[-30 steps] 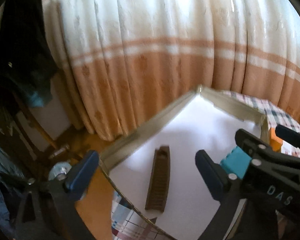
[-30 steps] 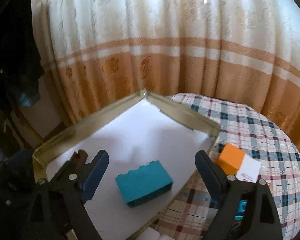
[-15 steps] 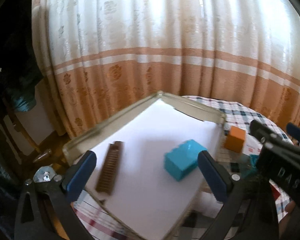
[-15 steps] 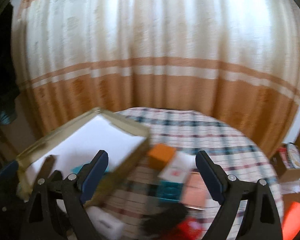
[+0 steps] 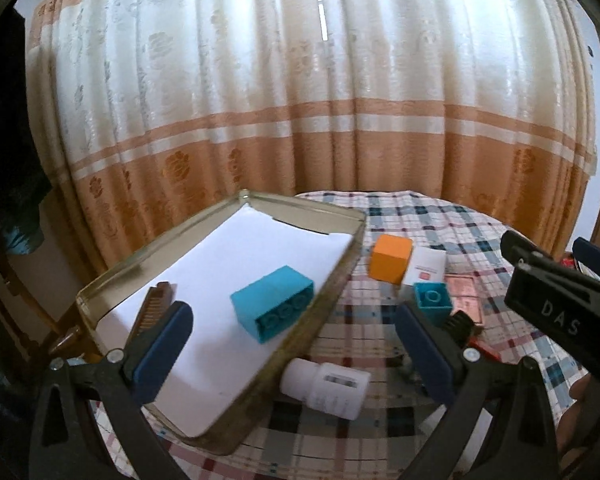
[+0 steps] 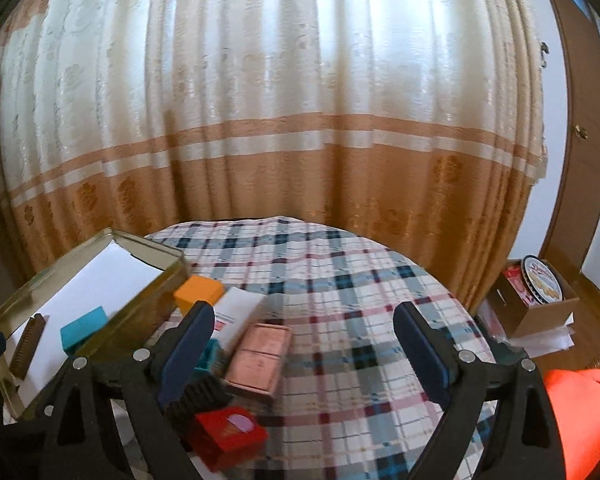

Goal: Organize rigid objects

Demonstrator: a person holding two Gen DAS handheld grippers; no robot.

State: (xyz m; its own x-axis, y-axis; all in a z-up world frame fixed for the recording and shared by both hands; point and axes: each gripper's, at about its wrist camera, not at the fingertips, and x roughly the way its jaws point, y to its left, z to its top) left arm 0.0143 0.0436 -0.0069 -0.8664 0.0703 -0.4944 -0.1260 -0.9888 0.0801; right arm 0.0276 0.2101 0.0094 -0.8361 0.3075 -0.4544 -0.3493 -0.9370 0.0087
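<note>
Teal brick (image 5: 274, 309) in tray (image 5: 332, 280), between left gripper (image 5: 292, 356) fingers (image 5: 162, 354), untouched

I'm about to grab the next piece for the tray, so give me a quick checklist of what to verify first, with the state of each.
1. Right tool empty: ok, its jaws are opening with nothing between them.
2. Left tool empty: ok, open, nothing held.
3. Room left in the tray: ok, only the large teal brick and the brown comb-like piece lie on its white liner.
4. Orange cube reachable: ok, top clear, though the white box sits right beside it.
5. White bottle stable: not ok, it lies on its side against the tray wall.
6. Small teal brick free: cannot tell, the left tool partly hides it.
</note>
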